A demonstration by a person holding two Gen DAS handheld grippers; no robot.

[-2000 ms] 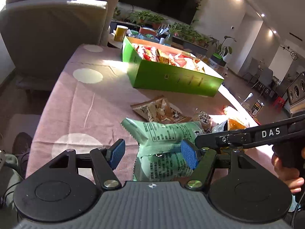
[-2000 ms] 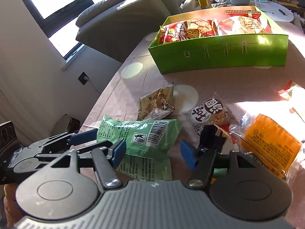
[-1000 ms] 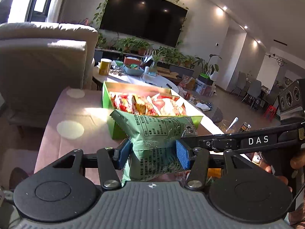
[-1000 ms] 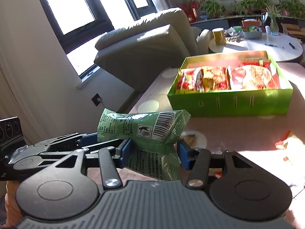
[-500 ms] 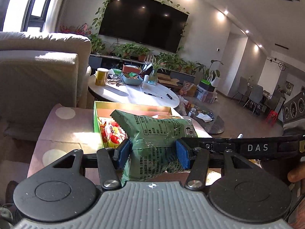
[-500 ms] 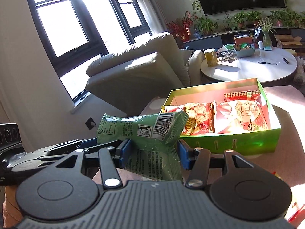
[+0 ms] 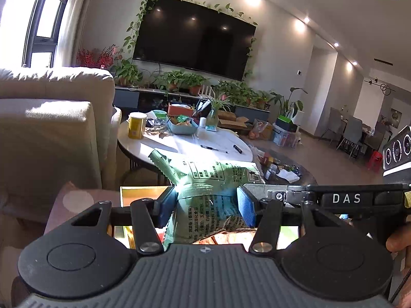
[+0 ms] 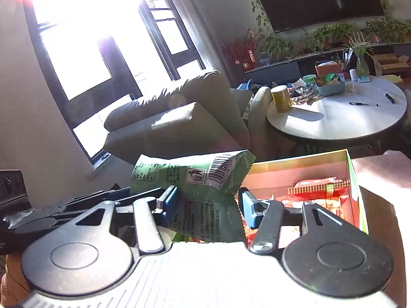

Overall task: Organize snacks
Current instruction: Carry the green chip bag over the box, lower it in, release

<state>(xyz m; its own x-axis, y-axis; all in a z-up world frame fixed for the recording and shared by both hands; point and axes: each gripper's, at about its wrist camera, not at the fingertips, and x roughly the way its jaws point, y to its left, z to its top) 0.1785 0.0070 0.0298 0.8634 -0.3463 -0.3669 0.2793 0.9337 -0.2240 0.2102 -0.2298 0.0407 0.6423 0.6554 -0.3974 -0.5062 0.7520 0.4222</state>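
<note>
Crumpled green snack bag [image 7: 213, 192] held above open green box [image 8: 355, 177]

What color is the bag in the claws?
Green bag, clearest in the left wrist view.

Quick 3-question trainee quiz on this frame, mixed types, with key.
1. True or false: both tools grip the green snack bag.
2. Multiple choice: the green box lies (A) below and just beyond the bag, (B) on the round white table, (C) on the sofa.
3. Fill in: the box already holds several red and ___ snack packs.

Key
1. True: the left tool and right tool each pinch the bag between blue pads.
2. A
3. yellow
</note>
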